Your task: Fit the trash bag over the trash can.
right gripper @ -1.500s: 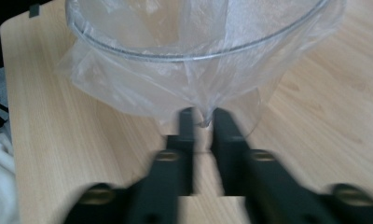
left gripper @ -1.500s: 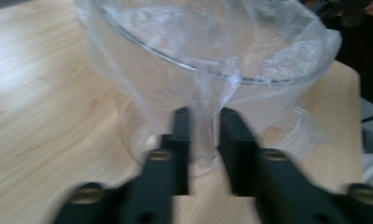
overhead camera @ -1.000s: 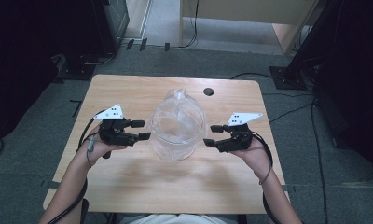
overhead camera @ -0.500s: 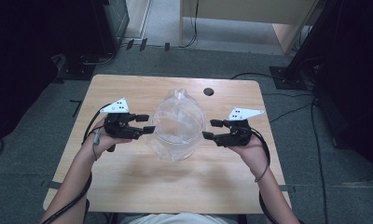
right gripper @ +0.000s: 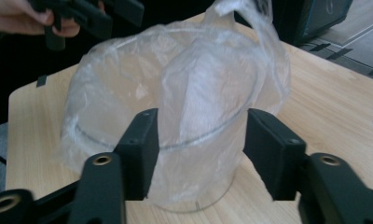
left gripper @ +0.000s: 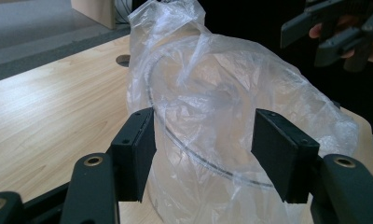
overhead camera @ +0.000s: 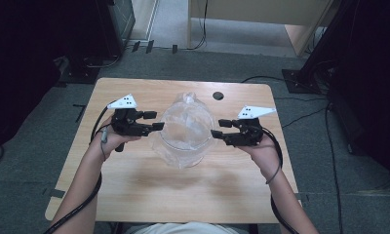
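Clear plastic bag [overhead camera: 185, 127], draped over a transparent round container [overhead camera: 183, 146]; stands mid-tabletop, between the two tongs. Film loose and crumpled, gathered to a peak at the far side; the container's rim shows through it. Left tongs [overhead camera: 154, 121]: jaws apart, just beside the bag's left flank, film between the pads in the left gripper view but not pinched. Right tongs [overhead camera: 220, 127]: jaws apart and lately closing, at the bag's right flank, nothing yet clamped. Progress, as judged: both hands in position, no grip taken; seizing the film and working it on or off the container remains. Tabletop [overhead camera: 134, 190]: pale wood laminate, a cable hole [overhead camera: 218, 95] near the far edge, otherwise bare. Room: grey carpet, dark equipment at both sides, cables on the floor, pale wooden furniture beyond.
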